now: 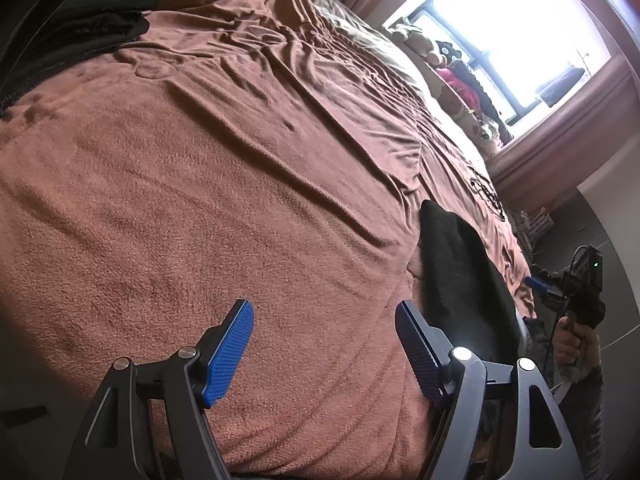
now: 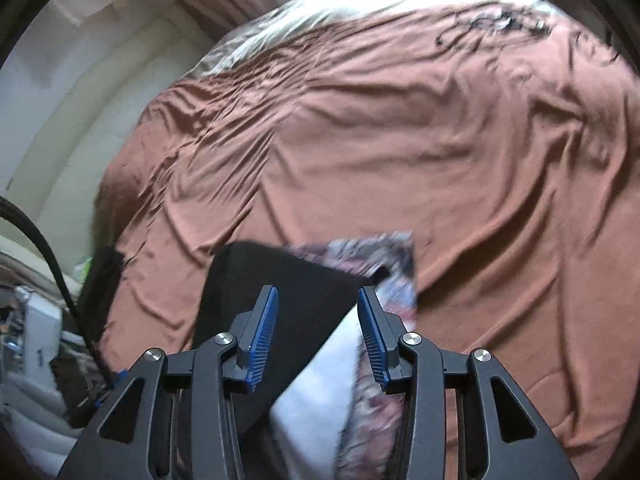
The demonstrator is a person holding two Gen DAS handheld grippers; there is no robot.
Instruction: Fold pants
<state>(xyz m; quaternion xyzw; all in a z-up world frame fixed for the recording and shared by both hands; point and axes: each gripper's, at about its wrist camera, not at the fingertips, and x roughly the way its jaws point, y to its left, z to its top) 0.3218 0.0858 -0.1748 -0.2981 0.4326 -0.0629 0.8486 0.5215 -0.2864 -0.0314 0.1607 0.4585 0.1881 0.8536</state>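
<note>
Pants [image 2: 280,300]: black, folded, on the bed [image 2: 400,140] near its front edge.
Left hand-held gripper [image 1: 324,340]: jaws wide, empty — above the bed, beside the pants.
Right hand-held gripper [image 2: 316,320]: jaws apart over the pants — seemingly not gripping; view blurred.

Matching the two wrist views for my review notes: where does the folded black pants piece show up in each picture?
Left wrist view: the folded black fabric pants lie at lower right, beyond the right-hand blue pad, near the bed edge.
Right wrist view: they sit at bottom centre, between and beyond the open tongs.
Shared landmark: the wrinkled rust-brown fleece blanket beneath them.
</note>
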